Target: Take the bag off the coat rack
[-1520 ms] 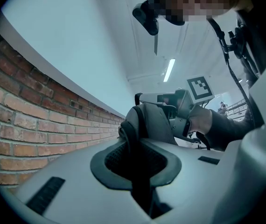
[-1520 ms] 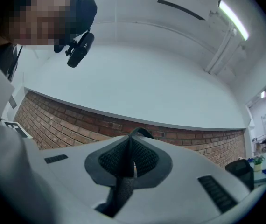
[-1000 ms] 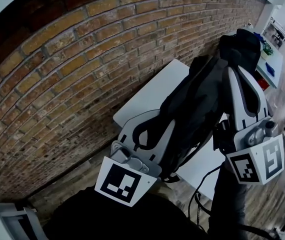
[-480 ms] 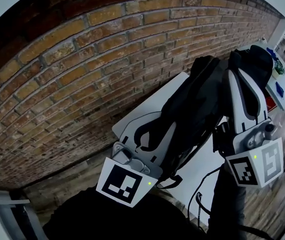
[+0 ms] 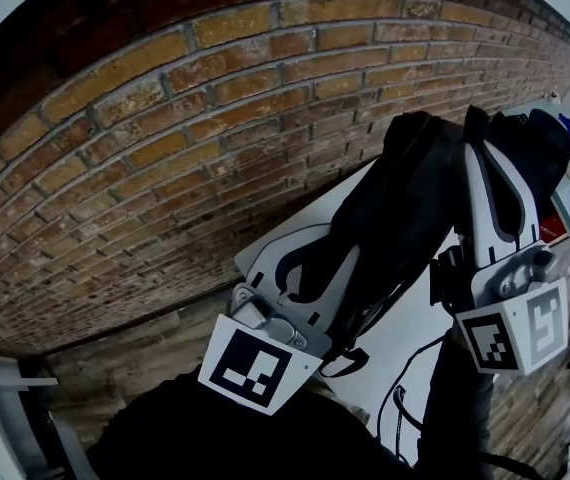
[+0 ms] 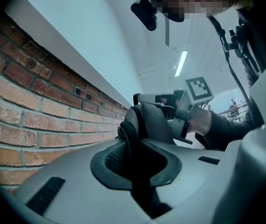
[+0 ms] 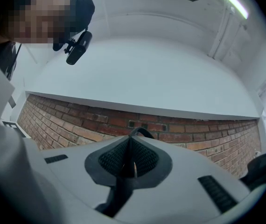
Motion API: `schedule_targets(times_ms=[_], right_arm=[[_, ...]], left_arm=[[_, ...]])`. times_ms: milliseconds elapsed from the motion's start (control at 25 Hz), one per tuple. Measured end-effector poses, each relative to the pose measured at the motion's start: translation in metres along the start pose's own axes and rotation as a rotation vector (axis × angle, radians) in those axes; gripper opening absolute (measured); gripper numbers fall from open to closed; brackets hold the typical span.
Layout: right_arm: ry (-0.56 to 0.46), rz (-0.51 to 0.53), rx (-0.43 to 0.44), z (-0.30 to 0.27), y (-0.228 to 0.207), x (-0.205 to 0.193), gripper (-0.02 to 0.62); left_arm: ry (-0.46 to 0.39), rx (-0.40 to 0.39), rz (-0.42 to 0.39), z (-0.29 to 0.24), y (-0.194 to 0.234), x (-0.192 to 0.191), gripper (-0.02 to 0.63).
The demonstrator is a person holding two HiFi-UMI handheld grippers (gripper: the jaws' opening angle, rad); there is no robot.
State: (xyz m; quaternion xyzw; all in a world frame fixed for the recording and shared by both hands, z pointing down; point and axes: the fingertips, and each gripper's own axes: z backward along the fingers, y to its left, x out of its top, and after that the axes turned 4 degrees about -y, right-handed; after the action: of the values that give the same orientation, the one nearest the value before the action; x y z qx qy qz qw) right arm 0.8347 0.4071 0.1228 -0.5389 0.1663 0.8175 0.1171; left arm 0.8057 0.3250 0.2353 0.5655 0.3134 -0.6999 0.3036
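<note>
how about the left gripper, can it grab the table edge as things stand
Probably not: the left gripper is clamped on the bag, so its jaws are full. It would have to let go before taking the table.

Left tongs (image 6: 134, 162) clamped, partly apart; right tongs (image 7: 129, 161) nearly closed, apparently gripping.

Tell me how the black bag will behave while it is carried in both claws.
Likely floppy: the black bag drapes and folds between the left claw and right claw. Probably not slippery: its fabric bunches in the left claw. The thin loop in the right claw may let it swing.
</note>
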Motion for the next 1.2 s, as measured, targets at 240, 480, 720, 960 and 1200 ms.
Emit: schedule_targets(times_ms=[240, 480, 720, 960, 1200], right_arm=[[0.008, 0.003, -0.020, -0.023, -0.003, -0.014, 0.018], [0.026, 0.021, -0.046, -0.052, -0.003, -0.024, 0.018], [0.029, 0.022, -0.082, -0.075, -0.011, -0.033, 0.018], [0.008, 0.017, -0.081, -0.103, -0.018, -0.040, 0.018], [0.043, 0.010, -0.099, -0.130, -0.023, -0.070, 0.018]], left_arm=[[0.004, -0.035, 0.015, -0.010, 0.023, -0.009, 0.051], [-0.005, -0.063, 0.034, -0.021, 0.055, -0.012, 0.051], [-0.016, -0.092, 0.018, -0.035, 0.083, -0.012, 0.051], [-0.032, -0.112, 0.014, -0.053, 0.110, -0.010, 0.051], [-0.013, -0.098, 0.047, -0.068, 0.144, -0.038, 0.051]])
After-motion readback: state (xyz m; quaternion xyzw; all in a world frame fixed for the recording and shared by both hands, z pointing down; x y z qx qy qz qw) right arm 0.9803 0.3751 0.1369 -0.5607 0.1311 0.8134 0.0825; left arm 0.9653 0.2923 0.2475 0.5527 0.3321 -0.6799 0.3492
